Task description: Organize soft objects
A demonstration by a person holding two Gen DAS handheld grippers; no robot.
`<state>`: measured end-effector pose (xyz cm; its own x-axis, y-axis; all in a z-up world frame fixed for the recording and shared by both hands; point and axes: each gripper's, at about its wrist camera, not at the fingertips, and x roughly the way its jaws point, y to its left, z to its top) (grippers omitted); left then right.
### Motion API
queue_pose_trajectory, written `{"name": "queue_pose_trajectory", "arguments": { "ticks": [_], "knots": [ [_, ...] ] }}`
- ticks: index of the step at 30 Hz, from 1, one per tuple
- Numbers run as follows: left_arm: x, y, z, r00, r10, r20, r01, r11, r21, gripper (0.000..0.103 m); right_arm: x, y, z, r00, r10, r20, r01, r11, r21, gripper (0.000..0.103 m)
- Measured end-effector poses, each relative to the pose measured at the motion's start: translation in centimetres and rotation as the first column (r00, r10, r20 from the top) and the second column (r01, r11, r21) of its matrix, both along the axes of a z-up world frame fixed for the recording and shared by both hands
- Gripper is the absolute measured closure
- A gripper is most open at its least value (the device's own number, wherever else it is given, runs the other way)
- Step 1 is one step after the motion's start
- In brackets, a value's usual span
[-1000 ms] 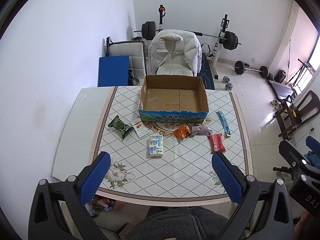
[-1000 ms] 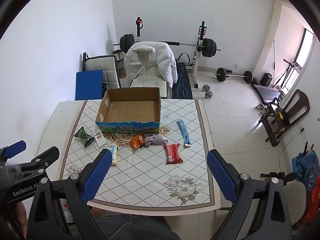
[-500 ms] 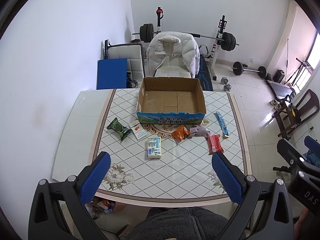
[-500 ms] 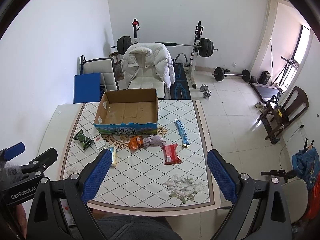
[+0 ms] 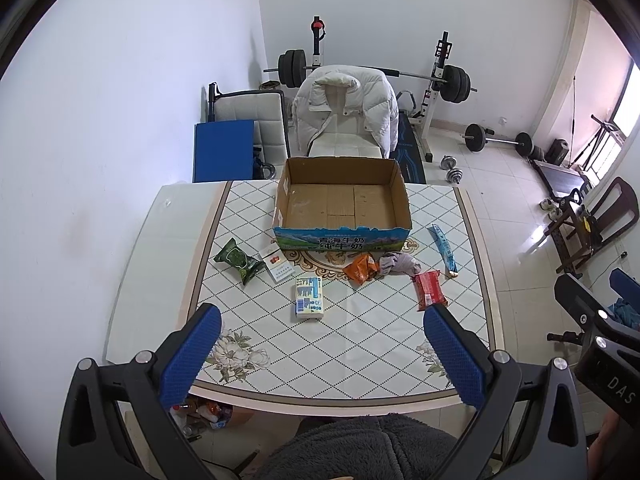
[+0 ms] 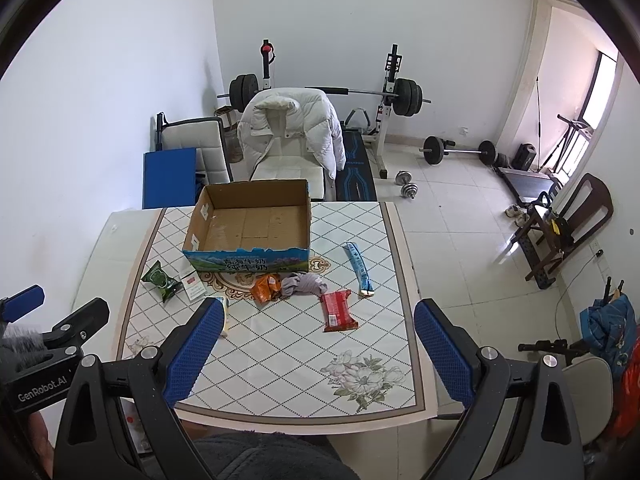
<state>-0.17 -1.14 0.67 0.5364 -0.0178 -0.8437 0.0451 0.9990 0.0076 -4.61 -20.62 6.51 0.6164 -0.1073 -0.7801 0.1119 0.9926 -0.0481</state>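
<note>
Cloth bundle [image 5: 398, 264], grey, beside orange packet [image 5: 361, 267]: likely light, limp; pinch a raised fold. Left gripper [image 5: 322, 354] and right gripper [image 6: 318, 346] spread wide, empty.

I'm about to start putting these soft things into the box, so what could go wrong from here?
1. The crumpled grey cloth touches the orange snack packet, so a pinch may drag both.
2. The long blue wrapper lies near the patterned table's right edge; a nudge could slide it off.
3. The open cardboard box is empty and probably light, so bumping its wall with either hand-held gripper may shift it.
</note>
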Motion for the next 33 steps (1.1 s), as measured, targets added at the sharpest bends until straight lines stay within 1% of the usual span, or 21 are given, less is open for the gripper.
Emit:
{"name": "queue_pose_trajectory", "arguments": {
  "ticks": [12,33],
  "knots": [
    [0.42,-0.42,0.69,1.0,-0.005,0.004,0.005,1.0,0.006,0.0,0.13,-0.04,-0.09,1.0,-0.007,0.004,0.007,1.0,0.001,0.005],
    [0.57,-0.27,0.28,1.0,-0.002,0.0,0.002,1.0,0.0,0.0,0.33,-0.15,-0.19,1.0,-0.008,0.001,0.008,1.0,0.004,0.005]
  ]
}}
